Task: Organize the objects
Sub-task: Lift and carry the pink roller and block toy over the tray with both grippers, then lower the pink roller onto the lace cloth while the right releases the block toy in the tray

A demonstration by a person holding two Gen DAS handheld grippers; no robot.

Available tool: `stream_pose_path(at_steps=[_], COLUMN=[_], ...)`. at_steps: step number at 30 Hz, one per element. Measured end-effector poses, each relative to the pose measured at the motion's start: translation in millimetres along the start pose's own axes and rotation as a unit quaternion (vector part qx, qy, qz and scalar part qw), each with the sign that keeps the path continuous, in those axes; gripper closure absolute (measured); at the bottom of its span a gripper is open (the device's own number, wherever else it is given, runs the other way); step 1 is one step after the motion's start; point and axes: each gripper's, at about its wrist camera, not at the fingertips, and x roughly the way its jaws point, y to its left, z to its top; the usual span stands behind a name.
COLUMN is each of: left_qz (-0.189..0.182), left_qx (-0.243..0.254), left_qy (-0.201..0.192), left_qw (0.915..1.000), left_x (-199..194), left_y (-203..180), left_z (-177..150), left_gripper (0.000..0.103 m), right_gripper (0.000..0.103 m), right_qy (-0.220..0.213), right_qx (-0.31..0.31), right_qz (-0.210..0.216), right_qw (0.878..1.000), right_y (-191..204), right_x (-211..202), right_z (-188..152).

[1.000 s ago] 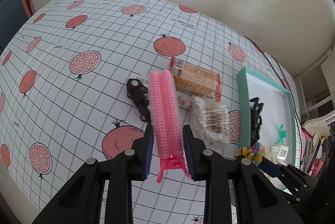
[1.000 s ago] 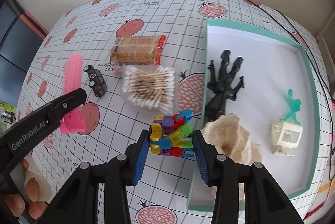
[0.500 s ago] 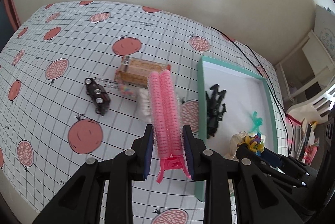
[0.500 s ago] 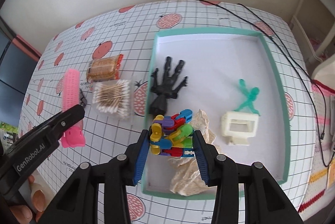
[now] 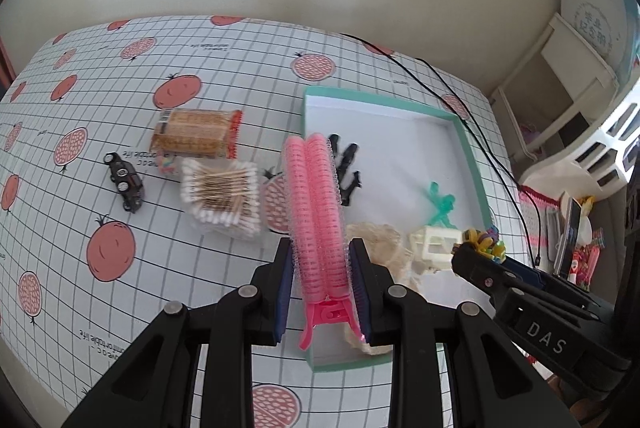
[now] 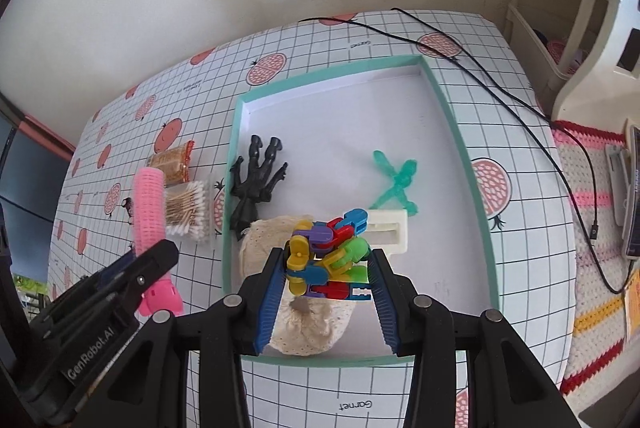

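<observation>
Left wrist view: left gripper [image 5: 322, 280] clamped on pink hair roller clip [image 5: 316, 211], roller upright between the blue pads, pink clip tail hanging below. Held in the air over the near left wall of the teal tray [image 5: 478, 167]. In the tray: black toy hand [image 5: 347, 167], green figure [image 5: 440, 201], white plastic block [image 5: 434, 244], cream lace cloth [image 5: 380, 240]. Left out on the tablecloth [image 5: 120, 75]: cotton swab box [image 5: 220, 193], biscuit pack [image 5: 198, 133], toy car [image 5: 126, 181], small candy-like item beside the swabs, too blurred to name. Right gripper visible at the right edge, colourful piece at its tip

Right wrist view: right gripper [image 6: 328, 280] closed on colourful linked toy [image 6: 328, 252], held above the tray interior, over the cloth [image 6: 304, 324] and just in front of the white block [image 6: 390, 232]. Roller [image 6: 149, 203] and black finger of the other tool at left, outside the tray wall [image 6: 234, 163]

Step, as judged: transport-to-tray, both loads carried, neither released yet. Next for right: lower onto bare tray floor right of the cloth, then spread the fingers; landing on the cloth risks a tilt or roll. Next for left: shift further right past the tray wall, clear of the black hand, lower, release. Roller long, so laying it flat along the wall looks safest. Swabs, biscuits, car remain after that
</observation>
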Motion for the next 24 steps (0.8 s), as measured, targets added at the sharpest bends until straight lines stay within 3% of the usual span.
stream_pose_path(at_steps=[11, 24], left_qz=[-0.019, -0.010], left_qx=[0.048, 0.067], left_qy=[0.021, 0.072], left_qw=[0.9985, 0.9951], left_x=[16.2, 57.4], left_y=[-48.6, -65.2], left_z=[-17.0, -38.4], left_gripper=[0.074, 0.074], right_gripper=[0.058, 0.058], right_qy=[0.012, 0.056], right_qx=[0.034, 0.058], right_qz=[-0.038, -0.061], right_qw=[0.999, 0.995], right_y=[-37.8, -62.7], right_x=[10.4, 42.4], right_z=[-3.6, -14.6])
